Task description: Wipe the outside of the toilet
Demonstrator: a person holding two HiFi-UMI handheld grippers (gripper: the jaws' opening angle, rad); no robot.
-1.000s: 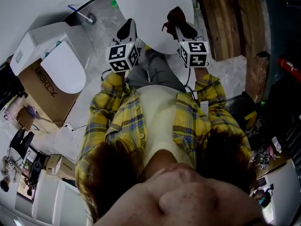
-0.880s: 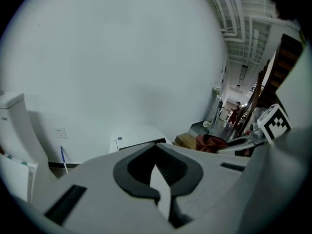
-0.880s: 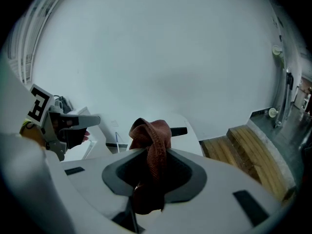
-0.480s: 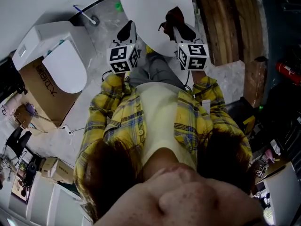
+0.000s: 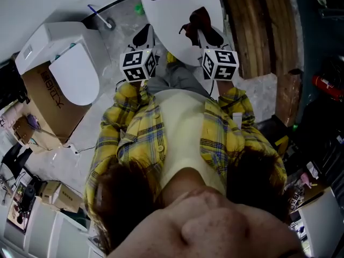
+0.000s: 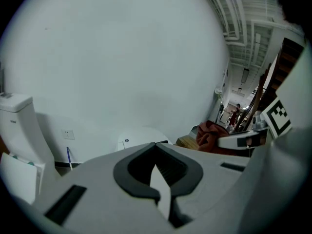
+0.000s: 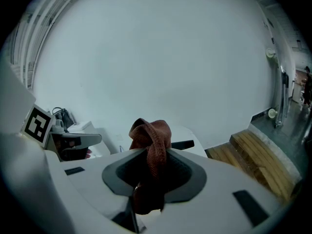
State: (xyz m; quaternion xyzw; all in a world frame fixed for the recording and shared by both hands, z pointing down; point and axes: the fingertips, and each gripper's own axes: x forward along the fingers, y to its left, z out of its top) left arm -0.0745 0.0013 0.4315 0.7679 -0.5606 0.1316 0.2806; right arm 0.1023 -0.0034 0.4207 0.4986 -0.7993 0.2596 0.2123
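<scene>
Pre-wipe: right gripper (image 7: 150, 152) jaws clamp cloth (image 7: 152, 130); left gripper (image 6: 156, 145) jaws closed, empty. Next, probably lower cloth onto toilet (image 5: 177, 9).

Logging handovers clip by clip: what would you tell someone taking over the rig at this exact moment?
Left gripper: shut, with nothing in it, raised beside the right one.
Right gripper: shut on the red-brown cloth, which bunches above the jaws.
Toilet: directly ahead, with both grippers at its near end. The pictures do not show whether the cloth touches it.
Done: the cloth is in hand.
Left: wiping the outside. Nothing shows how much has been wiped.
A second toilet sits on a cardboard box to the left.
</scene>
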